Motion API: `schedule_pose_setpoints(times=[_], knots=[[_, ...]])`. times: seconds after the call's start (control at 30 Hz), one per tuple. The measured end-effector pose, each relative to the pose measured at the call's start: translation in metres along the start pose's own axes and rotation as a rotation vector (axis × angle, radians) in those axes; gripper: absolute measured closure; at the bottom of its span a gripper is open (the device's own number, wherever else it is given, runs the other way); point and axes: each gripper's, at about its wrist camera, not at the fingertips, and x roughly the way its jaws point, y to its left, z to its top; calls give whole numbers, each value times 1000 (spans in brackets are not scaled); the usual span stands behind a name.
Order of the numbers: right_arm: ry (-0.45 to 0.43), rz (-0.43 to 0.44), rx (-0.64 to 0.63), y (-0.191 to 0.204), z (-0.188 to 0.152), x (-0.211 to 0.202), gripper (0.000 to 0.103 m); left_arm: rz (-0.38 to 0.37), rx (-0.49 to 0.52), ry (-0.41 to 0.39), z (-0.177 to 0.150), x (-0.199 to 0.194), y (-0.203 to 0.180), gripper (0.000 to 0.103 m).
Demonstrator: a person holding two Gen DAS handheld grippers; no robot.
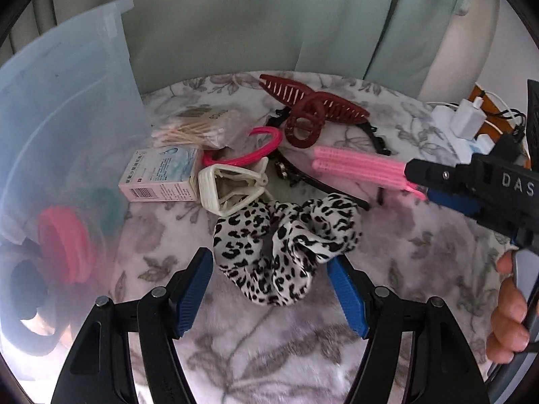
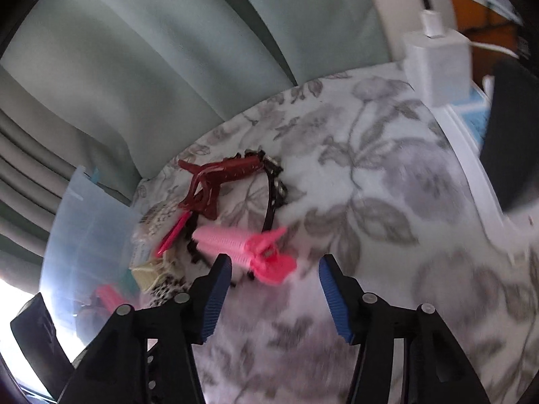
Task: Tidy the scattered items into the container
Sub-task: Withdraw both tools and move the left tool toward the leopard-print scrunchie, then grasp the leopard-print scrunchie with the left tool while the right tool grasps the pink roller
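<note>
The left claw [image 1: 271, 294] hangs over the flowered blanket [image 1: 421, 252] with its blue pads [image 1: 190, 294] spread wide and nothing pinched between them; the leopard-print scrunchie [image 1: 286, 247] lies just ahead of its tips, partly between the two fingers but not pressed by either. Off to that claw's left stands the clear plastic tub [image 1: 60, 128], with a pink round thing [image 1: 64, 245] and a green one [image 1: 107, 208] showing dimly through its wall. Beyond the scrunchie, further from the left claw, sit a cream hair clip [image 1: 229, 187], a small printed box [image 1: 161, 175], a packet of cotton swabs [image 1: 198, 128], a bright pink hoop [image 1: 256, 149], a dark red claw clip [image 1: 313, 111] and a thin black headband [image 1: 337, 187]. The right claw [image 2: 274, 291] comes in from the right side of the left camera's view, a hand [image 1: 508, 313] gripping its handle. Its jaws stand apart too, gripping nothing; the pink ridged hair clip [image 2: 242, 245] lies on the blanket just in front of its fingers, nearer the left finger [image 2: 215, 298], its flat pink tail toward the claw, and I see no pad touching it. The right camera's picture is smeared, so fine contact is hard to judge. To the right claw's far right a white charger [image 2: 438, 64] with a cable stands at the blanket's edge, and grey-green curtains [image 2: 151, 67] hang behind everything.
</note>
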Motion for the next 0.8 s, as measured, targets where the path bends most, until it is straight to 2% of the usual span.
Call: schedule_pose_setpoints(times=[0.27, 0.4, 0.47, 0.5, 0.53, 0.73, 0.8], knots=[[8, 39, -42, 6, 5, 16, 43, -44, -105, 3, -4, 9, 25, 32], [9, 58, -60, 17, -1, 19, 43, -47, -100, -17, -6, 7, 25, 32], [5, 61, -60, 19, -3, 18, 48, -61, -103, -22, -6, 7, 25, 41], [0, 65, -53, 19, -4, 16, 56, -68, -103, -25, -6, 6, 25, 44], [-2, 75, -42, 19, -3, 16, 60, -70, -100, -28, -6, 6, 24, 49], [-24, 138, 2, 22, -11, 7, 71, -72, -122, -35, -5, 1, 29, 65], [-28, 152, 9, 23, -14, 2, 72, -72, -131, -32, -4, 0, 32, 67]])
